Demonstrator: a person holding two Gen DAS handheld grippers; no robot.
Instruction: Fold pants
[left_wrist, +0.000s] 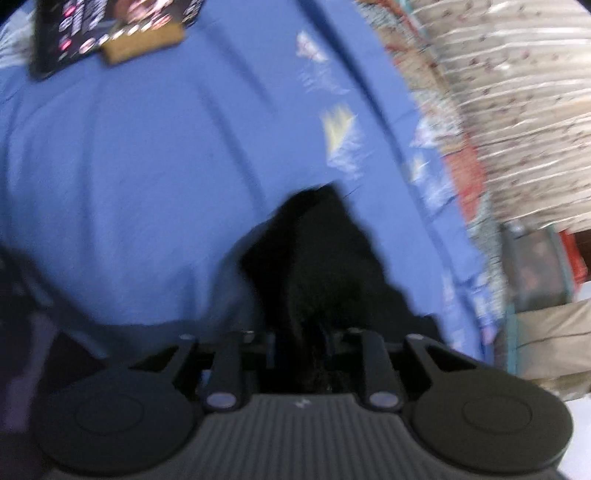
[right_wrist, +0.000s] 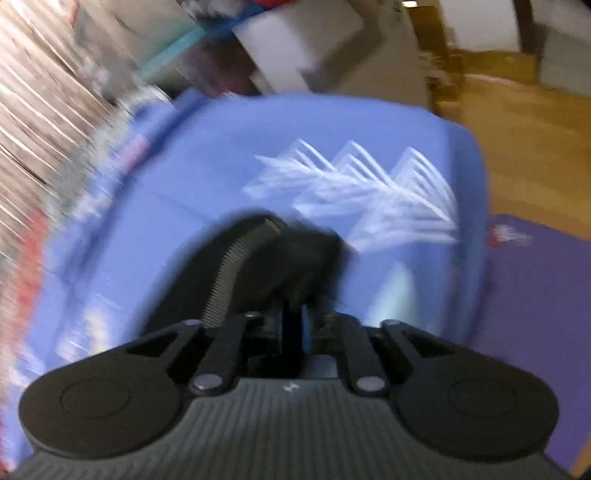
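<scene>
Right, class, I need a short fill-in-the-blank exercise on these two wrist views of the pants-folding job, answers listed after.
1. The black pants are lifted over a bed sheet whose colour is ____.
2. In the right wrist view, the right hand-held gripper is shut on black ____.
3. The printed pattern on the sheet is ____ in colour.
4. Beside the bed, the floor looks made of ____.

Missing words: blue; fabric; white; wood
</scene>
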